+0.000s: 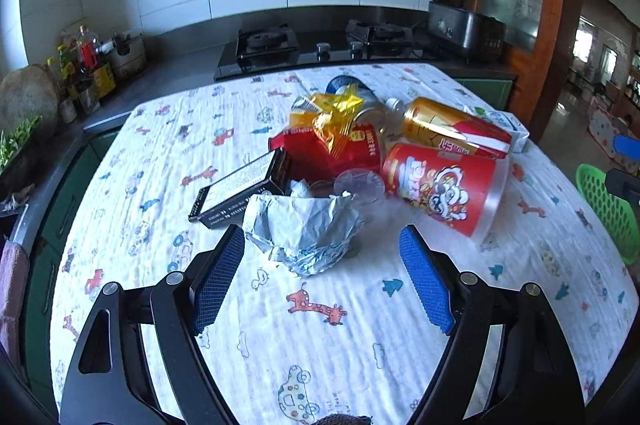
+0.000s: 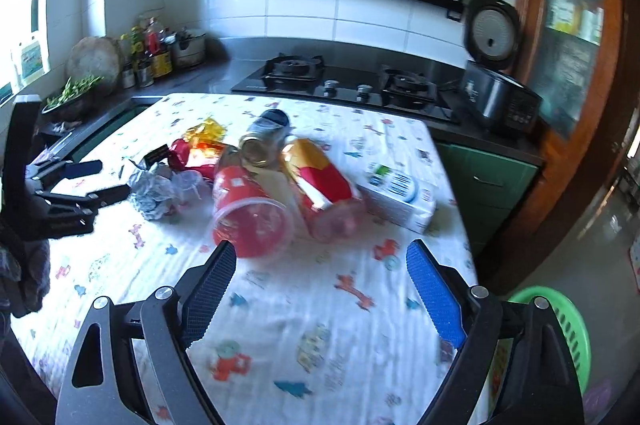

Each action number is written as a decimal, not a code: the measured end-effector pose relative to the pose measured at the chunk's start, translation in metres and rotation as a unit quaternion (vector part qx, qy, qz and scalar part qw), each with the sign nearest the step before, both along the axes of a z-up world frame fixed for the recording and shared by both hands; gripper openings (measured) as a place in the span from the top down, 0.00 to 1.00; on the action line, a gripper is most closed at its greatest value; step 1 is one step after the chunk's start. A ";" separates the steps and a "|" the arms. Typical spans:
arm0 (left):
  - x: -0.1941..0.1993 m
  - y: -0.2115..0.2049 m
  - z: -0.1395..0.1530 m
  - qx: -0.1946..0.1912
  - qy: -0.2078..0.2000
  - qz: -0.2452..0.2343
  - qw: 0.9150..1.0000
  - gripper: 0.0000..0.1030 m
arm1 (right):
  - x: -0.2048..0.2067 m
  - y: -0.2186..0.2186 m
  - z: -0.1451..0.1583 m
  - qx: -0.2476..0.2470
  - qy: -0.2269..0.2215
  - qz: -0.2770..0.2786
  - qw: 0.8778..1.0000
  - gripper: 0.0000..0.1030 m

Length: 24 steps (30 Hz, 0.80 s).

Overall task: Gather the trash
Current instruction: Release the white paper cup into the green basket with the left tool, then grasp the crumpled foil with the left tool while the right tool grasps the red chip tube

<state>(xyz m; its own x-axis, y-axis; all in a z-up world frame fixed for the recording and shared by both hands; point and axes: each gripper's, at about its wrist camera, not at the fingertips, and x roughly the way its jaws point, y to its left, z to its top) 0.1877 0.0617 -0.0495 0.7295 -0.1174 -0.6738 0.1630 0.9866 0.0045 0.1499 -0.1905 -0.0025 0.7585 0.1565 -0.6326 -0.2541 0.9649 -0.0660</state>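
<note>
A heap of trash lies on the patterned tablecloth (image 1: 280, 325). A crumpled pale wrapper (image 1: 304, 229) sits closest, just ahead of my left gripper (image 1: 322, 237), which stands open around nothing. Behind it lie a black box (image 1: 240, 191), a red cup (image 1: 440, 187) on its side, a red-and-gold bottle (image 1: 452, 129), gold foil (image 1: 336, 113) and a white carton (image 1: 512, 127). In the right wrist view my right gripper (image 2: 320, 253) is open just short of the red cup (image 2: 252, 217). The left gripper (image 2: 96, 181) shows at the left, beside the crumpled wrapper (image 2: 154, 193).
A green plastic basket (image 2: 568, 341) stands on the floor off the table's right side (image 1: 608, 213). Behind the table runs a dark counter with a gas hob (image 1: 320, 45), a rice cooker (image 1: 460, 25) and bottles (image 1: 84, 65) at the left.
</note>
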 end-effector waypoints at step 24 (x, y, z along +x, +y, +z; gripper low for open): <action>0.035 0.010 -0.037 -0.032 0.035 -0.038 0.998 0.43 | 0.110 0.095 -0.048 -0.103 0.093 0.077 0.987 0.18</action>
<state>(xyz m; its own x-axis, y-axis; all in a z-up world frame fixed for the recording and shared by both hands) 0.2231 0.0719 -0.0869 0.6682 -0.2152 -0.7122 0.2351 0.9693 -0.0723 0.2594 -0.0955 -0.0506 0.6039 0.1145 -0.7888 -0.4233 0.8846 -0.1957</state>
